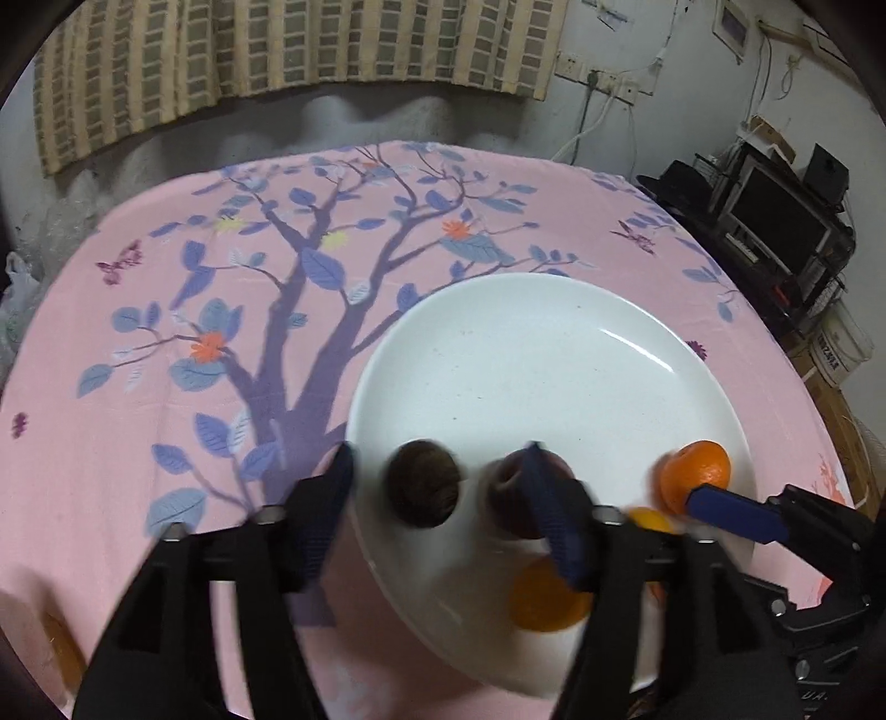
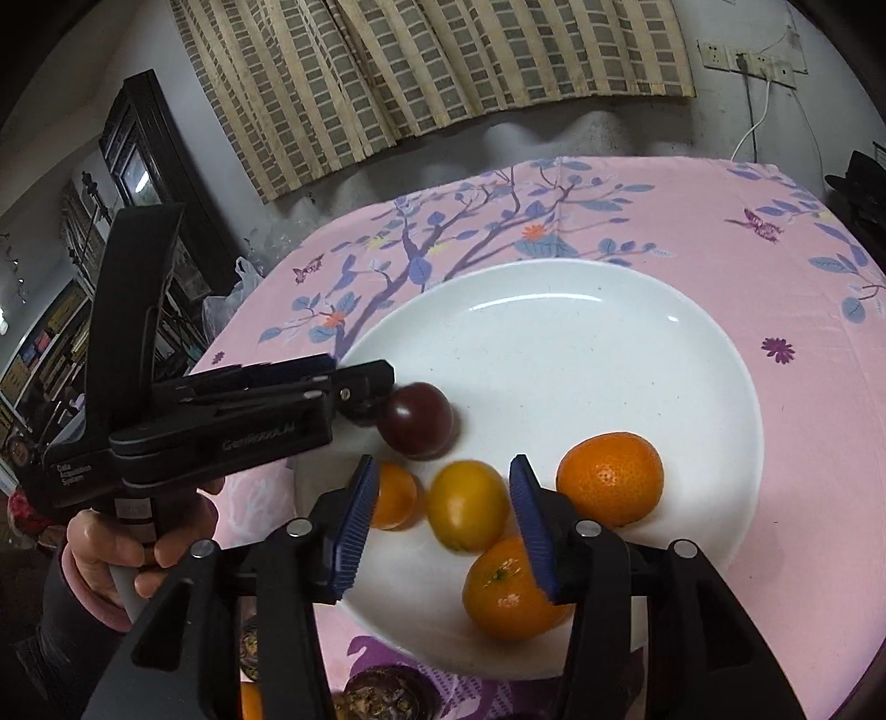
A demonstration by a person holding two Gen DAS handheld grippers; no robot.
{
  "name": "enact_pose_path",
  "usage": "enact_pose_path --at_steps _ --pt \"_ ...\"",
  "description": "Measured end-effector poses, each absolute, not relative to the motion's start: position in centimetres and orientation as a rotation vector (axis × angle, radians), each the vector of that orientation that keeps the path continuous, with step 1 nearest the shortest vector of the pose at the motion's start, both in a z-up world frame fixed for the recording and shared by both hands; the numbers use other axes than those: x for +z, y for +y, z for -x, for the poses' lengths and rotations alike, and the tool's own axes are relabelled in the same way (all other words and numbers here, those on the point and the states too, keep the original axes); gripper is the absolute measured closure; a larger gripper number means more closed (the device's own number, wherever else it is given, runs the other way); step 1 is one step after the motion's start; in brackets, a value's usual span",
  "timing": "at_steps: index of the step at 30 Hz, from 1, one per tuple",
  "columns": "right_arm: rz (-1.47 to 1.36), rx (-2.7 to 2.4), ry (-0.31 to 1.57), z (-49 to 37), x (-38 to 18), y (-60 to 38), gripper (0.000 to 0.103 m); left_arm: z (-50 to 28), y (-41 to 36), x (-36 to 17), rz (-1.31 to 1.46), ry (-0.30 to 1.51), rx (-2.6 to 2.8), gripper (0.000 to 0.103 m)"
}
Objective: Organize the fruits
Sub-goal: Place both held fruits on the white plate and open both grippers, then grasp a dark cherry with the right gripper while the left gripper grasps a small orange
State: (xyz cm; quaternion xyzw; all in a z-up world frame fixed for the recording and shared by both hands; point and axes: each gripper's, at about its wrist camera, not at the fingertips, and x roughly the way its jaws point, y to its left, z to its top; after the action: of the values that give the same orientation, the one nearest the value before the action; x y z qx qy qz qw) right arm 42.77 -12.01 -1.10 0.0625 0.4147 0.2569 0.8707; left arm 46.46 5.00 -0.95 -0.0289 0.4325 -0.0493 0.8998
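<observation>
A white plate lies on the pink tablecloth; it also shows in the right wrist view. My left gripper is open over the plate's near edge, with a dark brown fruit lying between its fingers. A second dark fruit sits partly behind its right finger. In the right wrist view one dark purple fruit rests by the left gripper's tip. My right gripper is open around a yellow-orange citrus. Other oranges lie on the plate, at its right, front and left.
The pink floral tablecloth covers the table. A dark wrinkled fruit and an orange lie off the plate at the near edge. A striped curtain hangs behind. Black equipment stands to the right.
</observation>
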Motion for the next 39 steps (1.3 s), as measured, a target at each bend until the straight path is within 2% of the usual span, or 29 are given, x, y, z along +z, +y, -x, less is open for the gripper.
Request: enact_pose_path --at_steps 6,12,15,22,25,31,33,37,39 --pt "-0.107 0.54 0.775 -38.6 1.4 -13.5 0.045 -39.1 6.1 1.5 0.037 0.809 -0.068 0.011" --pt "-0.115 0.47 0.764 -31.6 -0.2 -17.0 0.044 -31.1 7.2 0.3 0.06 0.786 -0.046 0.01" --pt "-0.154 0.459 0.775 -27.8 -1.3 -18.6 0.04 -27.7 7.6 -1.2 0.094 0.794 -0.039 0.01" --pt "-0.104 0.398 0.843 -21.8 -3.3 -18.9 0.039 -23.5 7.1 -2.8 0.056 0.801 -0.052 0.01" --pt "-0.062 0.37 0.851 -21.5 -3.4 -18.2 0.041 -23.0 7.5 -2.4 0.076 0.783 -0.063 0.01" --pt "0.002 0.302 0.908 -21.9 -4.3 -17.6 0.054 -22.7 8.4 -1.9 0.128 0.771 -0.065 0.01" --pt "0.009 0.292 0.919 -21.9 -4.5 -17.5 0.055 -22.6 8.5 -1.8 0.136 0.769 -0.074 0.01" --pt "0.027 0.273 0.954 -22.1 -5.1 -17.2 0.073 -22.4 8.2 -1.5 0.128 0.76 -0.086 0.01" --pt "0.022 0.27 0.956 -22.0 -5.1 -17.3 0.073 -22.4 8.1 -1.5 0.126 0.761 -0.089 0.01"
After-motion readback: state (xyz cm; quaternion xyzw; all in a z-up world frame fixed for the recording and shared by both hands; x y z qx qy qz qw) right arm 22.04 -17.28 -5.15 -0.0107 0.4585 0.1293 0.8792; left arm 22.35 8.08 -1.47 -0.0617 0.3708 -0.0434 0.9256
